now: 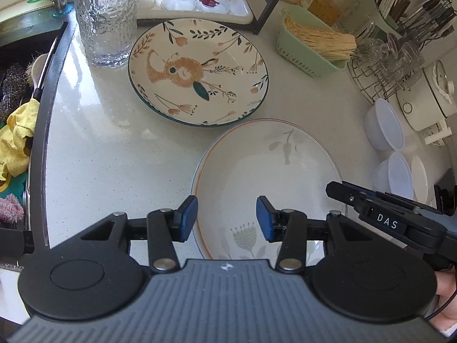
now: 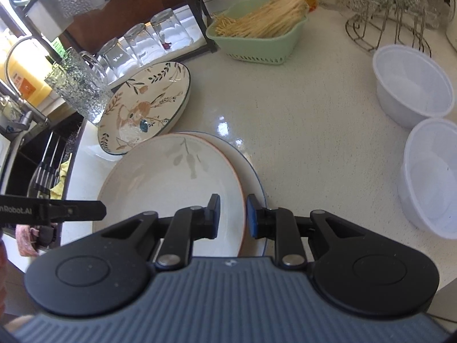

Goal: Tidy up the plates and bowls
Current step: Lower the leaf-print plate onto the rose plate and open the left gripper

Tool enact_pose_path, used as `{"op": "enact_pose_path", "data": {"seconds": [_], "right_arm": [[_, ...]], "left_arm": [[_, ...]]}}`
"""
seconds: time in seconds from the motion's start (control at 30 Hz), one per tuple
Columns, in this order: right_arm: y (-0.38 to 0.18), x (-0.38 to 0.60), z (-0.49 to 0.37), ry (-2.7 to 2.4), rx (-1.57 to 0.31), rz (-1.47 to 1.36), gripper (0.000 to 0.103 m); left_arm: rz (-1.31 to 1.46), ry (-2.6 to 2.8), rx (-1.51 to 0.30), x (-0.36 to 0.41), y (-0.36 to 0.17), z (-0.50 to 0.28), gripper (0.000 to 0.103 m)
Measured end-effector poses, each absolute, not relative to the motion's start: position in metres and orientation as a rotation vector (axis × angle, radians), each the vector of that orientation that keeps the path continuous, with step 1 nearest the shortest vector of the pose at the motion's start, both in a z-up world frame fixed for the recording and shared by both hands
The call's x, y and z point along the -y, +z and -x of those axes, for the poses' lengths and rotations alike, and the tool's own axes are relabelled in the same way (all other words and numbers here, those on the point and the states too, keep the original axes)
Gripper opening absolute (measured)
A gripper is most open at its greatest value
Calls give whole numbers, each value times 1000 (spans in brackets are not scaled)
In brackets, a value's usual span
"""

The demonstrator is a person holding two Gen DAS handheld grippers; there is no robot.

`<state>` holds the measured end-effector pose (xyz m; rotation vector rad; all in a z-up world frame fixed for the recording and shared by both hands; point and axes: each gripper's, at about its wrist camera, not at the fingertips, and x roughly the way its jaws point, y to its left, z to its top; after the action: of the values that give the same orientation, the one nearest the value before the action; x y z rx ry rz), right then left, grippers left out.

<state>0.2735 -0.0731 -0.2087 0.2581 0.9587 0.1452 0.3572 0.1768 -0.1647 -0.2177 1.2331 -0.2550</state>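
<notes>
Gripping the right-hand rim of the orange-rimmed plate [image 2: 171, 183], the right gripper [image 2: 232, 217] had its two blue-padded fingers [image 2: 252, 217] clenched on the edge, one pad inside the plate and one outside. That plate sat on a blue-rimmed plate [image 2: 252, 168] beneath it, whose edge showed as a crescent to the right; whether the upper plate was lifted clear of the lower one I cannot tell. The left gripper [image 1: 226, 218] hovered over the near left part of the same plate [image 1: 265, 177] with its fingers [image 1: 188, 218] released, parted, and nothing between them; the plate's rim ran below the gap. The rabbit-patterned plate [image 1: 200, 71] lay flat on the pale worktop [image 1: 114, 157] just beyond, its edge close to the orange-rimmed one. A textured glass tumbler [image 1: 104, 17] stood just beside it on the left. Two white plastic bowls [image 2: 414, 85] sat well apart to the right, near a green basket [image 2: 257, 45] of sticks.
</notes>
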Motion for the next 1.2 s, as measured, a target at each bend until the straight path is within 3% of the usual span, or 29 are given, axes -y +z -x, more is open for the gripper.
{"op": "enact_pose_path", "data": {"seconds": [0.7, 1.2], "right_arm": [[-120, 81, -214, 144, -673, -247, 25], [-109, 69, -190, 190, -623, -227, 25]], "left_arm": [[151, -256, -939, -164, -61, -304, 50], [150, -241, -907, -166, -53, -287, 50]]}}
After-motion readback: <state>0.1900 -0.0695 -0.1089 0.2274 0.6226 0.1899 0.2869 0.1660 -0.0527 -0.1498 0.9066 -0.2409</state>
